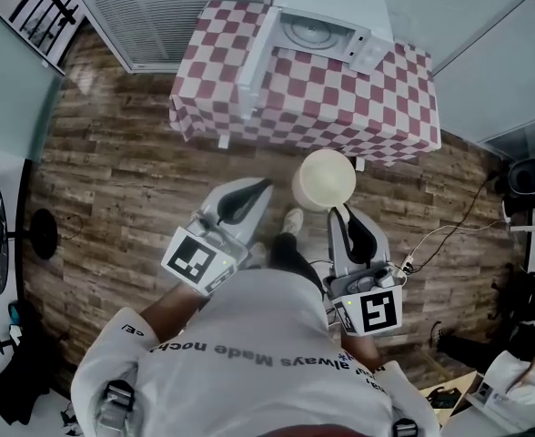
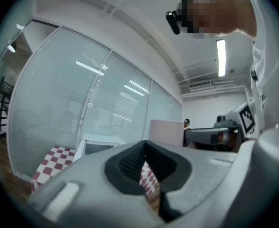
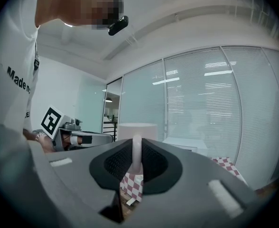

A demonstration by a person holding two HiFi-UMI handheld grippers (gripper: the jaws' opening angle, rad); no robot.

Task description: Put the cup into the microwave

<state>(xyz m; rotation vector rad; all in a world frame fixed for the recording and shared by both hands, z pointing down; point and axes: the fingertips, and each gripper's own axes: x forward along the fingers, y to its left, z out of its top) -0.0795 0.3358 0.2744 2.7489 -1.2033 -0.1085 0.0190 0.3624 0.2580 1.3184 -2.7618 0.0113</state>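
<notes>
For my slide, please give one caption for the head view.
Right claw holds a cream cup by its handle before the open microwave on the checked table.

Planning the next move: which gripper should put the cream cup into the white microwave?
Right. The right gripper is shut on the handle of the cream ceramic cup and faces the white microwave, whose door stands open. The left gripper is shut and empty.

The microwave [image 1: 327,27] cavity faces the person with its door [image 1: 252,62] swung out to the left, walling that side above the checkered table [image 1: 340,116]. Bare wooden floor [image 1: 122,171] lies open between the table's front edge and the cup [image 1: 324,179] held in the right gripper [image 1: 338,209].
</notes>
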